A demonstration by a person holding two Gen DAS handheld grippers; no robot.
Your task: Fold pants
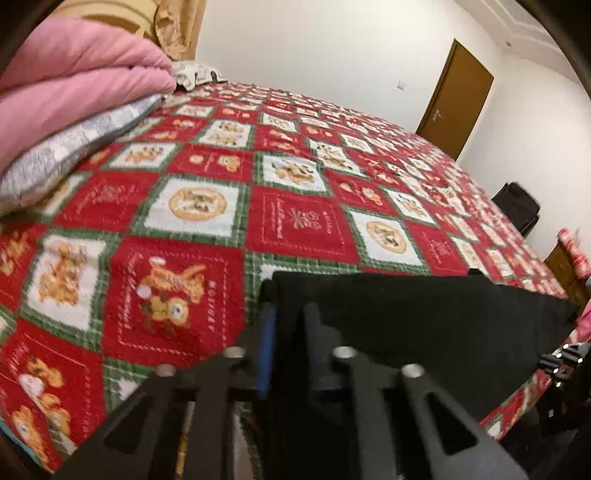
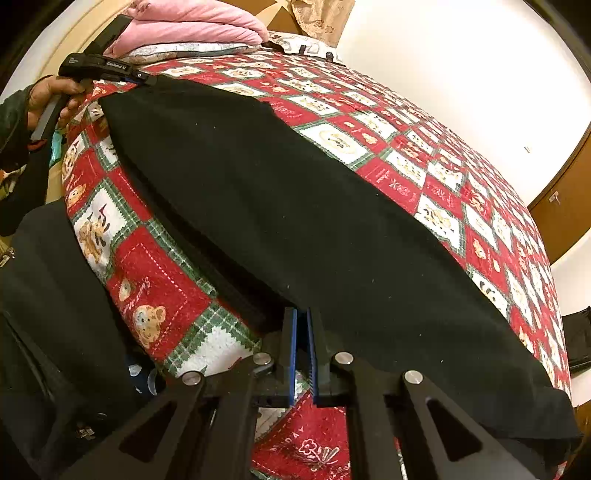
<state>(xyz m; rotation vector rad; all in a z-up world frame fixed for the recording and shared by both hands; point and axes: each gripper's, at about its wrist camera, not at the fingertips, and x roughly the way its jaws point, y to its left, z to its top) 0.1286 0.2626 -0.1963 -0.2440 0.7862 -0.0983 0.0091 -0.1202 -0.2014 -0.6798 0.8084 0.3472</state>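
Black pants point(image 2: 295, 206), one pair, between two clamped tools: left tool point(image 2: 147, 79), right tool point(image 2: 302, 325).

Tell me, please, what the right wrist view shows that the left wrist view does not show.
Only the right wrist view shows the hand holding the left gripper and the black pants stretched along the bed edge. Only the left wrist view shows a dark case on the floor. Both show the patterned bedspread, the pink blanket and a brown door.
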